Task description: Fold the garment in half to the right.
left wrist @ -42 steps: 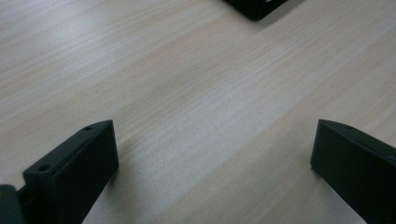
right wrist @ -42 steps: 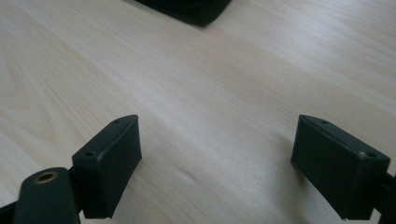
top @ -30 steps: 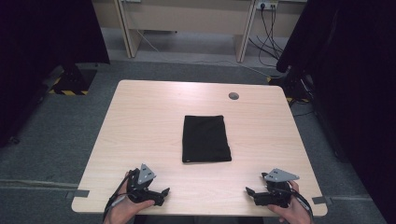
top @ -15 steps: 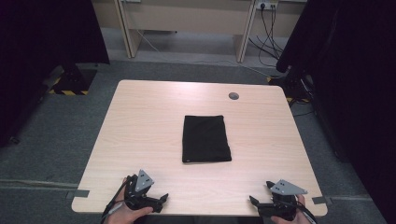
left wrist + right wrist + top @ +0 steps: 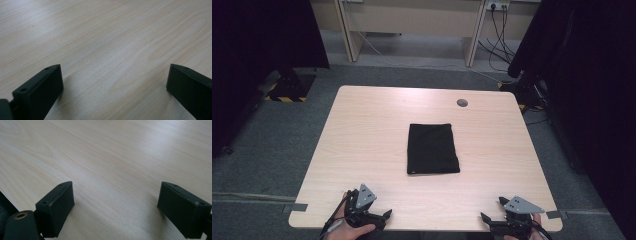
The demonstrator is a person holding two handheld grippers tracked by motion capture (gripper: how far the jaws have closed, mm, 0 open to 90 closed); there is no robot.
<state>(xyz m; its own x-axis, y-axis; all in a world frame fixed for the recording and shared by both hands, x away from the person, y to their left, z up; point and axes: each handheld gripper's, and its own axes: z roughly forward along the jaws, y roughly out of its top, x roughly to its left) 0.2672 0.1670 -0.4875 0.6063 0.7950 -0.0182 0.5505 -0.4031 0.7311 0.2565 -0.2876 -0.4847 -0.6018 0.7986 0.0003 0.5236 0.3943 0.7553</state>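
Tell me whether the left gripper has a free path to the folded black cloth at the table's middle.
Probably yes. The left gripper sits open at the near edge, and only bare light wooden table lies between it and the folded black cloth. Nothing stands in the way.

Table (image 5: 362, 135): bare wood on all sides of the cloth, open to pass.
Obstacle: folded black cloth (image 5: 432, 148) lying flat mid-table.
Far edge: small grey cap (image 5: 462, 103), flush.
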